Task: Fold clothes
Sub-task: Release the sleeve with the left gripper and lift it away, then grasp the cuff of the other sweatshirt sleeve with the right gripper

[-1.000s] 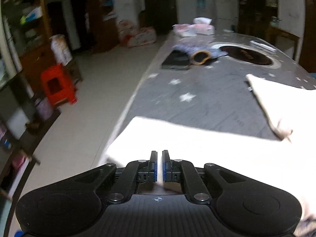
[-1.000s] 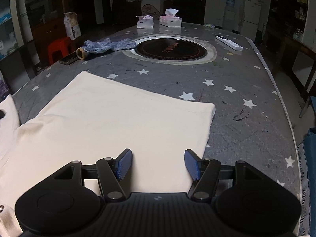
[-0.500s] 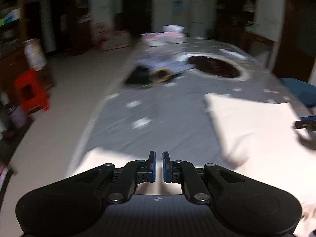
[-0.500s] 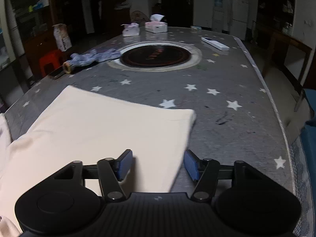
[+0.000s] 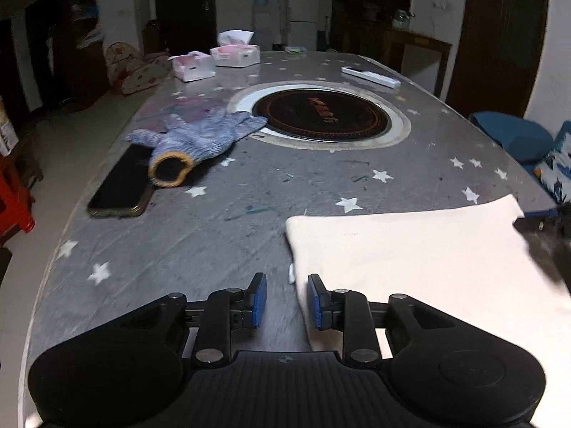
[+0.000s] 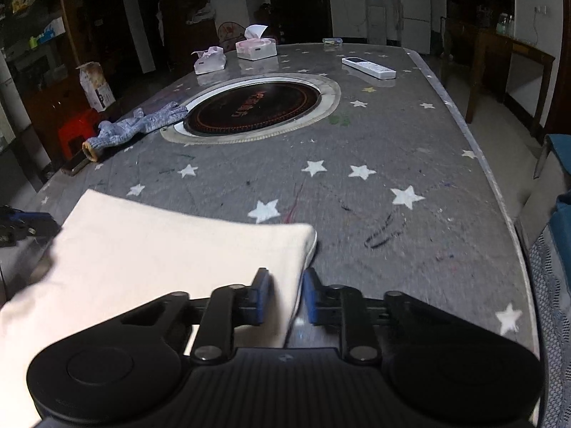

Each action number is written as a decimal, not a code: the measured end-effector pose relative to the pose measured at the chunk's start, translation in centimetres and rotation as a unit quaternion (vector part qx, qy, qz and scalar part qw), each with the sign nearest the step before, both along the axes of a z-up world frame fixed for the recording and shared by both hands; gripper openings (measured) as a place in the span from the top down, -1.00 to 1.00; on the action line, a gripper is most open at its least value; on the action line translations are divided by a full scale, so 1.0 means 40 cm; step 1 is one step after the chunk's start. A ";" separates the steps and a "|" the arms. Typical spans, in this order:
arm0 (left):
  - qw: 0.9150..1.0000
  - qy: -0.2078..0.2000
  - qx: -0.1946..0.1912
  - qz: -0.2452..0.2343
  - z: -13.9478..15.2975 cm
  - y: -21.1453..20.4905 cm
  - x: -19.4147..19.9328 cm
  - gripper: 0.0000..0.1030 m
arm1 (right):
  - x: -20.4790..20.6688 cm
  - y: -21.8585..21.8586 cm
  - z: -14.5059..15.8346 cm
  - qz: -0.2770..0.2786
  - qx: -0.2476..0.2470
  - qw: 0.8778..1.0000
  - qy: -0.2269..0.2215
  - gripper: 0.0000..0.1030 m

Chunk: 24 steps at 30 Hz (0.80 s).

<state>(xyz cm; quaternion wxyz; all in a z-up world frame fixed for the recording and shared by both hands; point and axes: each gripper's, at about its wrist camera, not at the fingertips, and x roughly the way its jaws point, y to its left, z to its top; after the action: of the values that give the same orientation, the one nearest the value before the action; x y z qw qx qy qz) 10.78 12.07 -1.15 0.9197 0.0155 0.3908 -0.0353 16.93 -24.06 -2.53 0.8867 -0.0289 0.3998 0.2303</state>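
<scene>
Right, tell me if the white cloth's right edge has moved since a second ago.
Yes. In the right wrist view the white cloth edge now lies left of the dark scribble, farther from the table edge.

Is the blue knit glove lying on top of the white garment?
No, the glove lies on the bare table beside the phone, apart from the garment.

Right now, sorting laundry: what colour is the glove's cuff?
The glove's cuff is orange-tan, clearest in the left wrist view.

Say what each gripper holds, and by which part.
Left gripper: nothing; jaws opening beside the cream cloth. Right gripper: jaws closing on the cloth's right edge.
</scene>
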 end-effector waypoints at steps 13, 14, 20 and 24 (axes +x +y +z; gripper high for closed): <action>0.997 -0.020 0.073 -0.010 -0.028 0.012 0.136 0.93 | 0.144 0.071 -0.002 -0.006 -0.007 1.000 -0.007 0.92; 0.997 -0.021 0.069 -0.006 -0.032 0.021 0.146 0.93 | 0.154 0.079 -0.007 -0.002 -0.012 1.000 -0.009 0.91; 1.000 -0.019 0.007 -0.010 0.004 0.040 0.113 0.89 | 0.163 0.092 0.012 0.014 -0.035 0.999 -0.019 0.70; 0.997 -0.020 -0.048 -0.056 0.036 -0.004 0.012 0.88 | 0.104 0.076 0.041 0.041 -0.030 0.999 -0.019 0.54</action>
<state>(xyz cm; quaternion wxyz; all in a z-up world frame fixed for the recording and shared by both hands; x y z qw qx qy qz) 11.25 11.91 0.29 0.9236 -0.0064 0.3686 -0.1052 21.09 -21.03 -0.91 0.8827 -0.0764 0.3880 0.2540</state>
